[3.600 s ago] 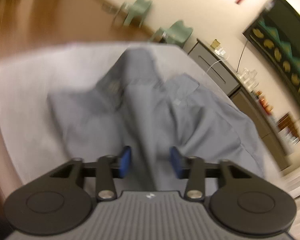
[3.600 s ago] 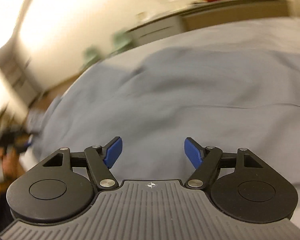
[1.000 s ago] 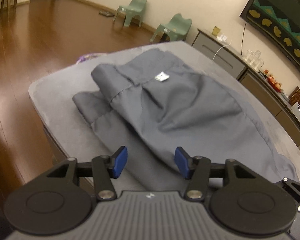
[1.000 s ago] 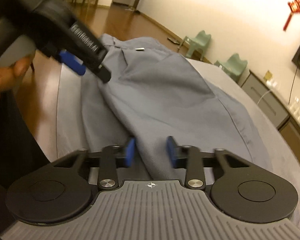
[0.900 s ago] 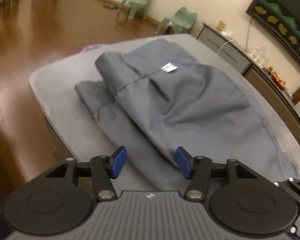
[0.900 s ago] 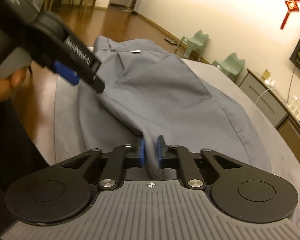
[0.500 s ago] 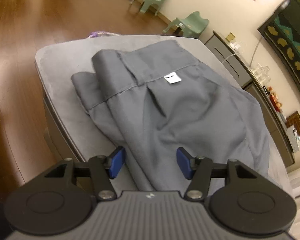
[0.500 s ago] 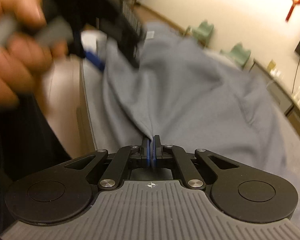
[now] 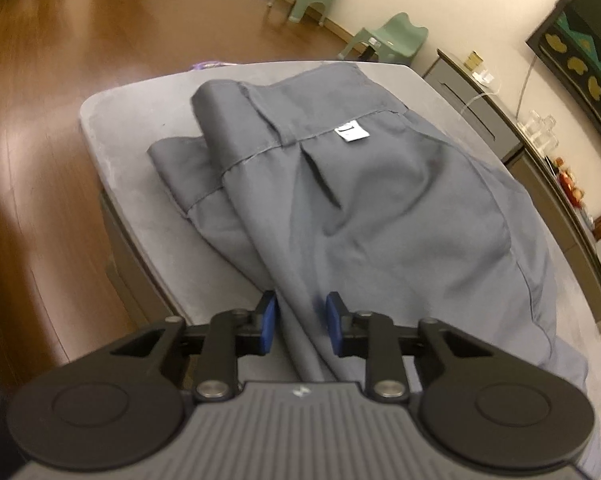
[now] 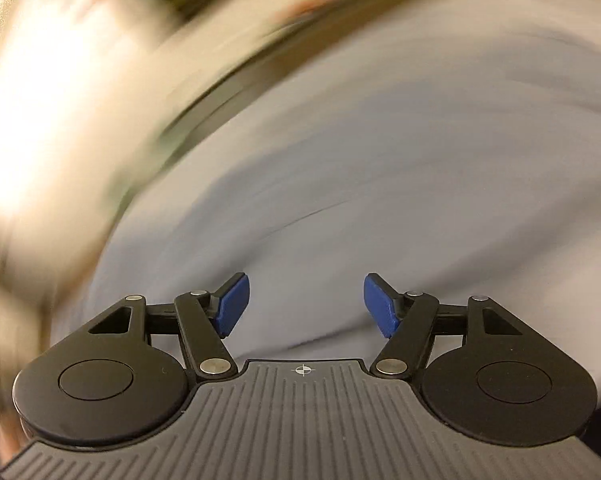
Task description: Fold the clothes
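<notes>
My left gripper (image 9: 298,322) has just been closing, its blue pads astride a fold of the grey garment (image 9: 380,208) at the grey cushion's (image 9: 112,120) near edge. My right gripper (image 10: 305,306) has just sprung wide, holding nothing, above blurred grey cloth.

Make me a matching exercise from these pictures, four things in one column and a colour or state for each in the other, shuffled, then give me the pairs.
Things:
1. trousers
2. small chairs
3. left tongs
4. right tongs

Colour or state:
A. pale green
B. wide apart, nothing between the pads
C. grey, lying on the grey table
D. narrowed around a fold of cloth

Pairs: 1-C, 2-A, 3-D, 4-B
</notes>
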{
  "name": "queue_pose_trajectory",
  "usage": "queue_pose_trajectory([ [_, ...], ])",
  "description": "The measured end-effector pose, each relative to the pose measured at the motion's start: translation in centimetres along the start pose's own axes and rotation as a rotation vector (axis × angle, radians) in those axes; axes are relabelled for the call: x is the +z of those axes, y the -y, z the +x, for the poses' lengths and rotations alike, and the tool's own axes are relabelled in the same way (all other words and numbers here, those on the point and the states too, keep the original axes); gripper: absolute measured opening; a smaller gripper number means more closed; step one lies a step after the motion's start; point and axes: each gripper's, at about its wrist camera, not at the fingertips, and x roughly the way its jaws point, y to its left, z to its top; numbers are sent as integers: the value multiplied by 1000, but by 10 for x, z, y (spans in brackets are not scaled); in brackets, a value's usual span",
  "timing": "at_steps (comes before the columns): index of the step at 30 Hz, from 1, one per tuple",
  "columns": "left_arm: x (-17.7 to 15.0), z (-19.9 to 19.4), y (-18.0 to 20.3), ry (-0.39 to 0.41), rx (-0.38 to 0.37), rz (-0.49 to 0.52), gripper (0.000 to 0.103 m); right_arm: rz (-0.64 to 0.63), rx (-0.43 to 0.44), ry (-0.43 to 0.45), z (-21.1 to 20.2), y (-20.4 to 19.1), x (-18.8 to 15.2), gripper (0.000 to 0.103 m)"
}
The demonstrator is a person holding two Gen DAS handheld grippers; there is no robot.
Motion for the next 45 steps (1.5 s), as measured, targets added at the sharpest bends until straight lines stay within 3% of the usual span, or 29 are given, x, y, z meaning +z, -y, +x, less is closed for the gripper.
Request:
queue_pose_trajectory([
  [2, -5, -3, -6, -16, -5, -49, 35, 182, -68, 58, -27, 53, 19, 69],
  [6, -15, -9, -7, -17, -10, -80, 45, 295, -73, 79, -30, 88, 29, 67],
  [11, -11, -1, 2, -10, -30, -45, 49, 351, -32, 136, -2, 89, 46, 67],
  [15, -7, 1, -7, -4, -94, -106, 53, 396, 21, 154, 25, 91, 60, 64],
  [21, -12, -10, -25, 5, -75, -181, 54, 395, -45, 219, 15, 101, 57, 60],
  [25, -6, -4, -20, 8, -81, -186, 64, 378, -115, 274, -8, 106, 44, 60],
  [27, 1, 7, -5, -16, -90, -154, 65, 378, -85, 251, -2, 105, 46, 61],
  [31, 7, 22, 22, -19, -84, -71, 66, 409, 60, 133, 23, 104, 52, 61],
  [34, 5, 25, 20, 13, -95, -72, 51, 399, 26, 172, 24, 107, 52, 46],
  [37, 9, 34, 23, 17, -98, -64, 25, 314, -16, 128, 40, 96, 60, 23],
  [38, 10, 37, 23, 12, -107, -67, 13, 286, -38, 114, 46, 92, 63, 8],
  [40, 14, 38, 26, 19, -146, -67, 5, 276, -52, 124, 51, 91, 67, 4],
  [45, 15, 8, 34, 133, -279, -42, 3, 164, 15, 256, 18, 66, 71, 1],
])
